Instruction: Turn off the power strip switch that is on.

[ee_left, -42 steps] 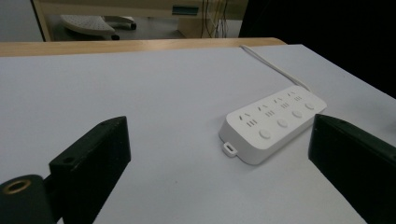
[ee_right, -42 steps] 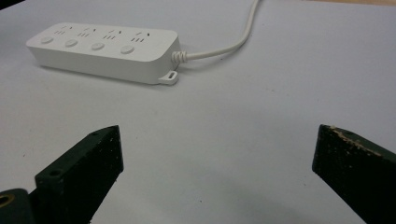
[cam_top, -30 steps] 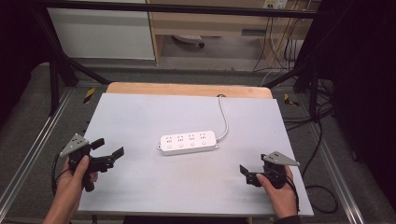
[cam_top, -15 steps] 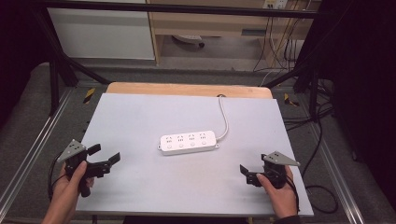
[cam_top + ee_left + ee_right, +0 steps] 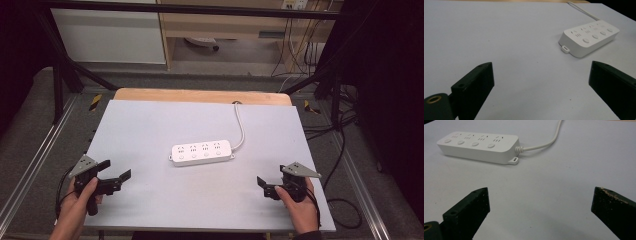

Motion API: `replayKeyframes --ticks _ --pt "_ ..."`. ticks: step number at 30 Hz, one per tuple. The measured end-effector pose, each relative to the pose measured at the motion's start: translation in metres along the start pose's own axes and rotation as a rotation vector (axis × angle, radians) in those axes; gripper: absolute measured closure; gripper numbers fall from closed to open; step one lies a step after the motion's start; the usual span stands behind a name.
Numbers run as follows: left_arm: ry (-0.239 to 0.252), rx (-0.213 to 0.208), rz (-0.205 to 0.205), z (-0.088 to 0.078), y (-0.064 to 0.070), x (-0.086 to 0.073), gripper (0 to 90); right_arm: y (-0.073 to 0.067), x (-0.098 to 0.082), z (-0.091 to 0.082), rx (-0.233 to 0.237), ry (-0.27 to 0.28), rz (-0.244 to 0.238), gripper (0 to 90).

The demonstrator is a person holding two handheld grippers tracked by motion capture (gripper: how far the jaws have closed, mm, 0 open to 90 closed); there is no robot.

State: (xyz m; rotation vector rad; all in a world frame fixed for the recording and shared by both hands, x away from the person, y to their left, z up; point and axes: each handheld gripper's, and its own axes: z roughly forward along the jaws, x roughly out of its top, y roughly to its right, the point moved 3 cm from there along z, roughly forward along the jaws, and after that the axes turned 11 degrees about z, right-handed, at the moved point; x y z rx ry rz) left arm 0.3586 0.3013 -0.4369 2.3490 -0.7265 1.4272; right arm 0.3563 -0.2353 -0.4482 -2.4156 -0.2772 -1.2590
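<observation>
A white four-outlet power strip (image 5: 201, 152) lies flat in the middle of the pale grey table top (image 5: 150, 120). Its white cable (image 5: 241, 125) runs toward the far edge. My left gripper (image 5: 115, 170) is held near the front left corner, open and holding nothing, pointing right toward the strip. My right gripper (image 5: 265, 186) sits near the front right, open with nothing in it, pointing left. In the left gripper view the strip (image 5: 590, 37) lies ahead at upper right, beyond the wide-open gripper (image 5: 541, 82). In the right gripper view the strip (image 5: 477, 143) and cable (image 5: 546, 142) lie ahead of the open gripper (image 5: 540, 207).
A wooden board edge (image 5: 200, 95) shows past the far side of the grey top. Metal frame rails (image 5: 35, 160) run along both sides, and loose black cables (image 5: 345, 150) lie on the floor at right. Bare table surface surrounds the strip.
My left gripper has drifted a little toward the front edge of the table and stayed open. The right gripper and the power strip have not moved.
</observation>
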Motion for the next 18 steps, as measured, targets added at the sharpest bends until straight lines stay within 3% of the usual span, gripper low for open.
replayKeyframes --ticks 9,13,18 --pt "-0.068 -0.030 0.037 0.016 0.012 -0.012 6.4 0.002 -0.001 0.002 -0.008 -0.010 -0.002 2.9" --pt "-0.073 -0.057 0.057 0.019 0.018 -0.014 6.4 0.005 -0.006 0.007 -0.032 -0.048 0.011 2.8" --pt "-0.050 -0.054 0.049 0.017 0.018 -0.011 6.4 0.016 -0.017 0.024 -0.135 -0.155 0.031 3.5"
